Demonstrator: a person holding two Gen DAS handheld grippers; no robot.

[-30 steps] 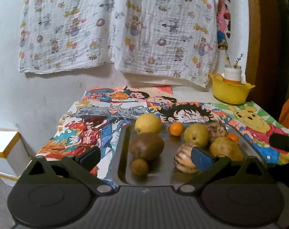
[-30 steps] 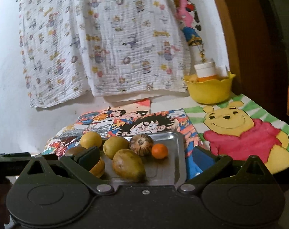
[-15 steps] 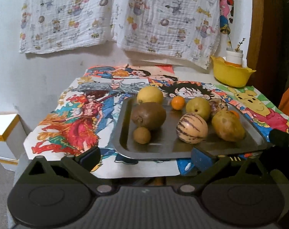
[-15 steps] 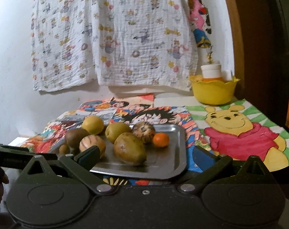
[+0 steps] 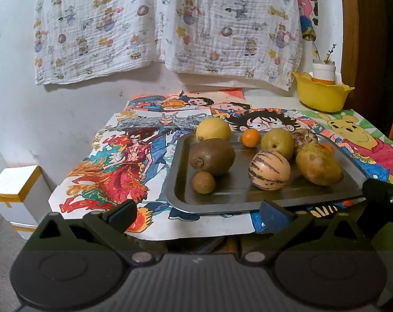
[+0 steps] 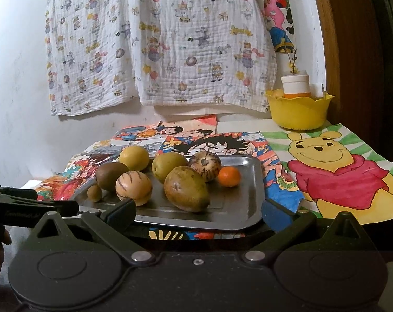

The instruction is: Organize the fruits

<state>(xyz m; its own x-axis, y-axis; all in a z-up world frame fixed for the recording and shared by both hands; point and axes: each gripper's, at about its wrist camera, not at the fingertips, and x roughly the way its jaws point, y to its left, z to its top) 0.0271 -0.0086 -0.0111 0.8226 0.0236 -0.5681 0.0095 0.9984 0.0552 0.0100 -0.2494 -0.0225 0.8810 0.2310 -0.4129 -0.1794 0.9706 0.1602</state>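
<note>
Fruits on a metal tray (image 5: pixel 178 182), tray resting on cartoon posters (image 5: pixel 123 171) spread over a table, near its front edge. At the tray's back left corner, a yellow lemon (image 5: pixel 213 129); in front of it, a large brown kiwi (image 5: pixel 212 156), with a small brown round fruit (image 5: pixel 203 182) just beside, nearest the front rim. Behind, toward the middle, a small orange citrus (image 5: pixel 251 137) and a yellow-green round fruit (image 5: pixel 277 143). In front of that, a striped pepino melon (image 5: pixel 269 173), and to its right a large greenish-brown mango (image 5: pixel 318 164). Behind the mango, a brown striped round fruit (image 6: pixel 204 166) and a second small orange citrus (image 6: pixel 229 176) on the tray's right side.

Left gripper (image 5: pixel 197 213) held low before the tray's front edge, fingers spread wide, nothing between them, clear of every fruit. Right gripper (image 6: pixel 197 212) likewise low at the front rim, fingers spread, empty, framing the tray's near right part. From the right wrist view, the left gripper's dark body (image 6: pixel 27 205) visible at the left edge beside the tray.

Farther back at the table's right corner, a yellow bowl (image 6: pixel 297 111) holding a white-capped container (image 6: pixel 295 85) with a twig. On the wall behind, a white printed cloth (image 6: pixel 157 41). Left of the table, a white box (image 5: pixel 17 189) with yellow trim.
</note>
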